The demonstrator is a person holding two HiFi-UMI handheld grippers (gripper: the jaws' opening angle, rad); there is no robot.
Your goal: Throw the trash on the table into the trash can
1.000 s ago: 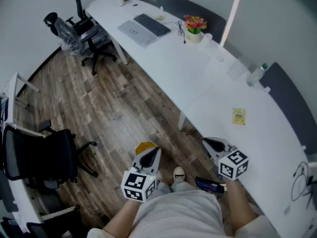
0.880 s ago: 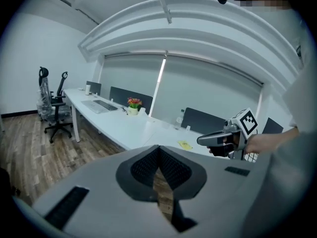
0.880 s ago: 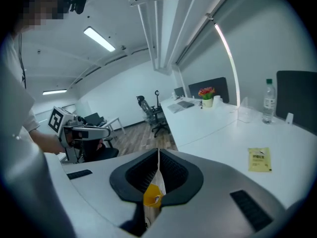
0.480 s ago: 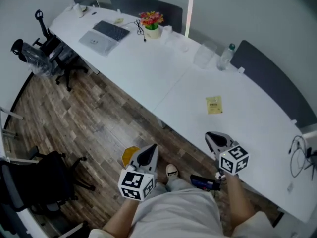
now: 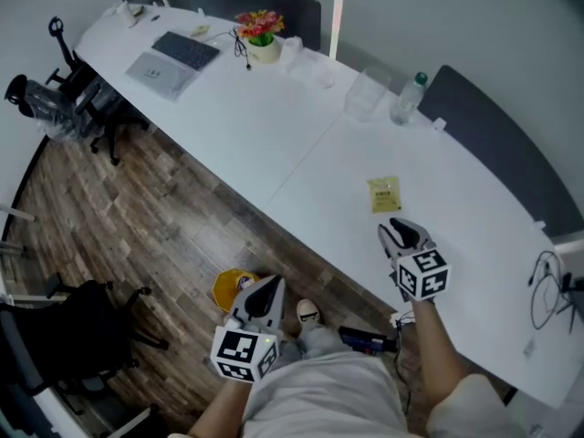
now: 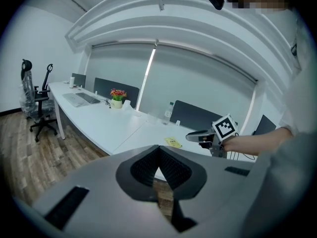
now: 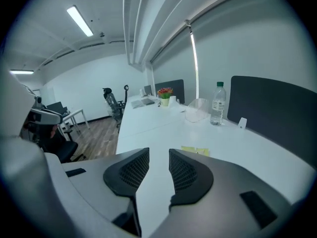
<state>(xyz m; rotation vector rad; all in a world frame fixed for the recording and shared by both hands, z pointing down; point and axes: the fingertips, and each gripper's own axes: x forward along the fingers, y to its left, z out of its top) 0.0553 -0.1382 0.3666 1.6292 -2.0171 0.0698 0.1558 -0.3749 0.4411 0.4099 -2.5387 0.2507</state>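
Over the table's near edge, right gripper [image 5: 394, 229] jaws stand narrowly apart, having just been opening, with nothing between them. Yellow packet [image 5: 384, 194] lies flat on white table [image 5: 301, 144], near and just beyond the tips, untouched. Left gripper [image 5: 270, 284] jaws are pressed together, empty, above wood floor [image 5: 146, 217].

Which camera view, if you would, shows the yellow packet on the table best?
The head view: it looks down on the whole yellow packet, flat on the table. The right gripper view shows only a strip past its jaws; the left gripper view shows it small, oblique.
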